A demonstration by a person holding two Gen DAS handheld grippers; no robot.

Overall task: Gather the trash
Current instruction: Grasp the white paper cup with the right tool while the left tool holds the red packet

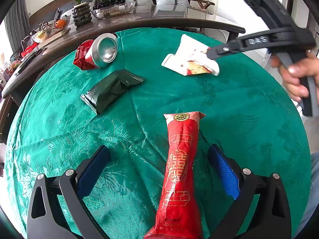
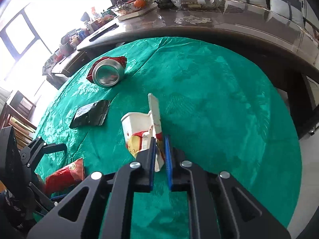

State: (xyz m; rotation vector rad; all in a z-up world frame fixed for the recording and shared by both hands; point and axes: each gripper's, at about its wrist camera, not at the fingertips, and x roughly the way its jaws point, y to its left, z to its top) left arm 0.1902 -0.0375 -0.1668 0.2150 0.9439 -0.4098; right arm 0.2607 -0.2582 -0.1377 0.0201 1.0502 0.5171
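Your right gripper pinches only the crumpled white paper cup's edge; it may tear free. Your left gripper's fingers gape wide around the long red foil packet.

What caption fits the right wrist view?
Right claw shut on crushed paper cup over green tablecloth.

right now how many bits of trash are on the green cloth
5. A long red wrapper lies between the open left gripper jaws, a black packet mid-left, a can lying on a red wrapper at the far edge, a crushed white carton pinched by the right gripper.
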